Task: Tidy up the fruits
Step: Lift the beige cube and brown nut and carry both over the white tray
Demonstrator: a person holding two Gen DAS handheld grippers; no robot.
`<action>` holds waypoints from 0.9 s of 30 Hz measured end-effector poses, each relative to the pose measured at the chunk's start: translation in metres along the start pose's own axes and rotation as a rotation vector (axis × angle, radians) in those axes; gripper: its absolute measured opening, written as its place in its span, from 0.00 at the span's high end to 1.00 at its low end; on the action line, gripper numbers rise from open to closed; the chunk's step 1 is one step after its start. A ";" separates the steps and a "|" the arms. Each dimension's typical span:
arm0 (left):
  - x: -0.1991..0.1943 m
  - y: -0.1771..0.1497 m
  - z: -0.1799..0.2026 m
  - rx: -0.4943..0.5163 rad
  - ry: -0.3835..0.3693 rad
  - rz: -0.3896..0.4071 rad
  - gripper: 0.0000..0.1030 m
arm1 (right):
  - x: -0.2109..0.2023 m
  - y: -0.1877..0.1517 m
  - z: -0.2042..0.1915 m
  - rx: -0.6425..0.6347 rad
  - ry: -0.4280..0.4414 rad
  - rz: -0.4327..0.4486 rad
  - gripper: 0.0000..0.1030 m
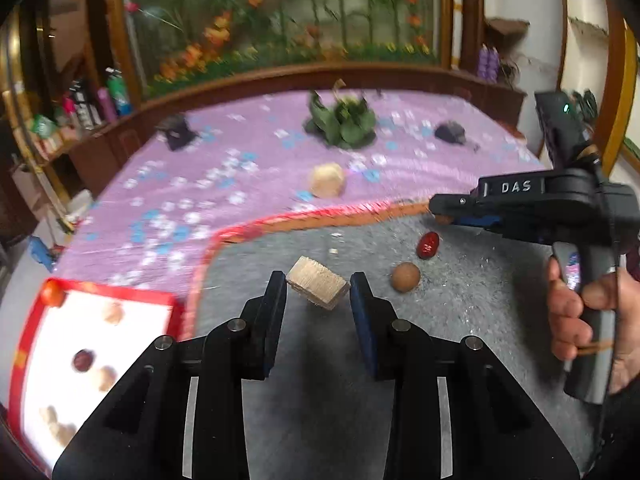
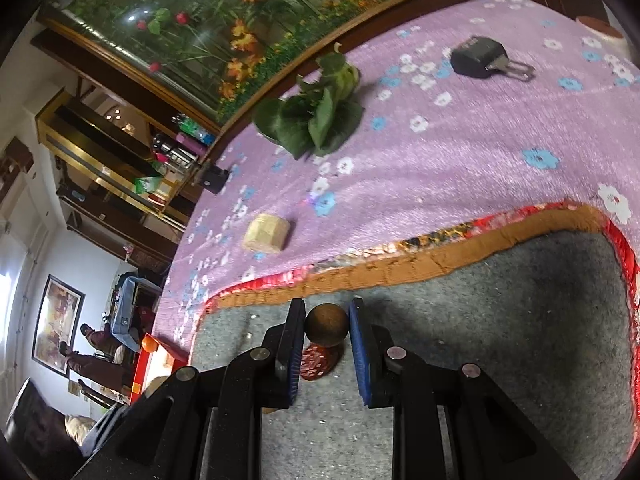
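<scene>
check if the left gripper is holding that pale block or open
Holding: left gripper fingers touch both ends of the pale block.

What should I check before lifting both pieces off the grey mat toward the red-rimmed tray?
1. Left gripper shut on the pale tan cut block: ok.
2. Right gripper shut on the brown round fruit: ok.
3. Red wrinkled date clear of the right fingers: cannot tell; it lies directly beneath.
4. Red-rimmed white tray has bare space: ok.
5. Block sits level: not ok, tilted.
</scene>
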State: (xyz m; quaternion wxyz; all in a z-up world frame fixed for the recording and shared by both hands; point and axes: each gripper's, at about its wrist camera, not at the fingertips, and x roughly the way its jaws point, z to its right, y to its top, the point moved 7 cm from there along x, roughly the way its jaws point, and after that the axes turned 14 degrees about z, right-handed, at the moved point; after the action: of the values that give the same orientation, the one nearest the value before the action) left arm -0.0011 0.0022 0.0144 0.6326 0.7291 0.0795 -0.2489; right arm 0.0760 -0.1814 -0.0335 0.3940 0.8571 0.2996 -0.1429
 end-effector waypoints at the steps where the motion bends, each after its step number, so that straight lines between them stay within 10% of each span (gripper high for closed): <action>1: -0.010 0.001 -0.005 -0.003 0.025 0.022 0.69 | -0.002 0.001 -0.003 -0.008 0.008 0.014 0.79; 12: -0.098 0.012 -0.074 -0.048 0.212 0.188 0.69 | -0.032 -0.005 -0.055 -0.150 0.137 0.146 0.79; 27: -0.140 -0.020 -0.169 -0.168 0.380 0.208 0.69 | -0.027 -0.144 -0.230 -0.265 0.445 -0.040 0.79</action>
State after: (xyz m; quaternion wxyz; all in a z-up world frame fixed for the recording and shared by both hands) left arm -0.0864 0.1962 0.0747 0.6871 0.7118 0.1420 -0.0333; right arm -0.0333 0.0567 0.0434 0.4246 0.8020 0.4120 0.0819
